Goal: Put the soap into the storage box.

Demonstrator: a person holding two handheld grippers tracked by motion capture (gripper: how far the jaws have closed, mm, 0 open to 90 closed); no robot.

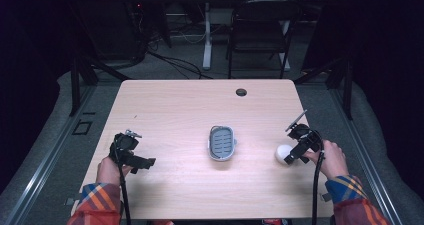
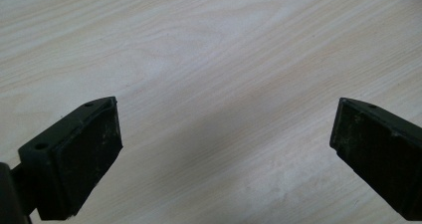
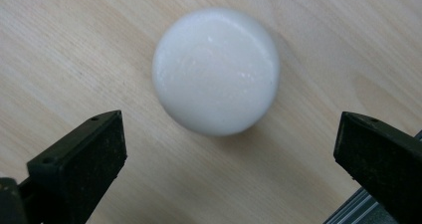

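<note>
Right tongs [image 3: 226, 159], gaping wide and empty, are hovering just short of the white ball [image 3: 215, 69] lying dead ahead; left tongs [image 2: 224, 154] are idling open, well away.

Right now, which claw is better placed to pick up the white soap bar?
Right. The right claw is open just short of the white soap bar; the left claw faces bare table, across the soap dish.
</note>
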